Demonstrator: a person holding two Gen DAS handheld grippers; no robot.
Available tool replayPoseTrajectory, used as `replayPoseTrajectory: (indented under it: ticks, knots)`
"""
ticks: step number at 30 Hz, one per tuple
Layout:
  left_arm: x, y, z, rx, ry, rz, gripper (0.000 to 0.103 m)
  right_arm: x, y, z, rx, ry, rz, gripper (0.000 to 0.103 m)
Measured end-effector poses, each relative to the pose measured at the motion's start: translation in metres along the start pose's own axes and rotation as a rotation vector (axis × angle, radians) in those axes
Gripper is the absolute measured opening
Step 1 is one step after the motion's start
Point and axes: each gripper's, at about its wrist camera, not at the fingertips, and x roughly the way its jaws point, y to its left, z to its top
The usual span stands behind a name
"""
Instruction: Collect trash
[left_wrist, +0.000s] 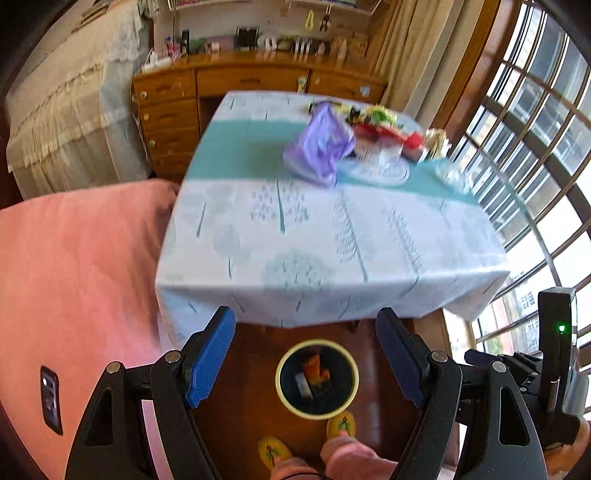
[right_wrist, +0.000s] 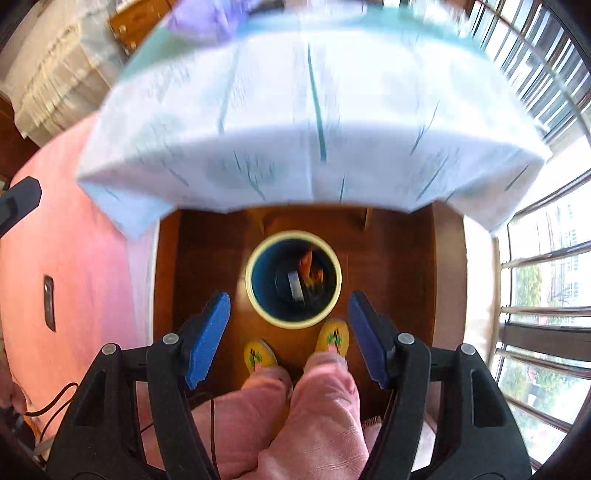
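Left tool (left_wrist: 306, 354) released and empty, right tool (right_wrist: 289, 334) likewise released above the yellow-rimmed trash bin (right_wrist: 293, 279) on the floor near the slippers (right_wrist: 331, 336), purple bag (left_wrist: 320, 144) far on the worktop (left_wrist: 295, 229), beside glass dishes (left_wrist: 376, 166).

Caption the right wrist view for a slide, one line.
Open right claw above the yellow-rimmed trash bin on the wood floor, below the table edge; trash already inside.

1 trash bin (left_wrist: 317, 380) w/ scraps, 2 yellow slippers (right_wrist: 332, 338), 1 purple bag (left_wrist: 321, 146), 1 table (left_wrist: 295, 236)
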Motion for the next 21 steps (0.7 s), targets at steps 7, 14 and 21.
replayPoseTrajectory:
  ticks: [7,14,21]
  knots:
    - [-0.033,-0.014,0.033,0.064,-0.065,0.015,0.080,-0.050,0.006,0.043,-0.006,-0.139,-0.020,0.064]
    - [-0.038,-0.014,0.066,0.071,-0.071,0.026,0.080,-0.076,0.007,0.084,-0.016,-0.235,-0.020,0.064]
    - [-0.011,0.006,0.105,0.001,-0.060,0.114,0.080,-0.072,0.013,0.137,-0.089,-0.272,0.013,0.064]
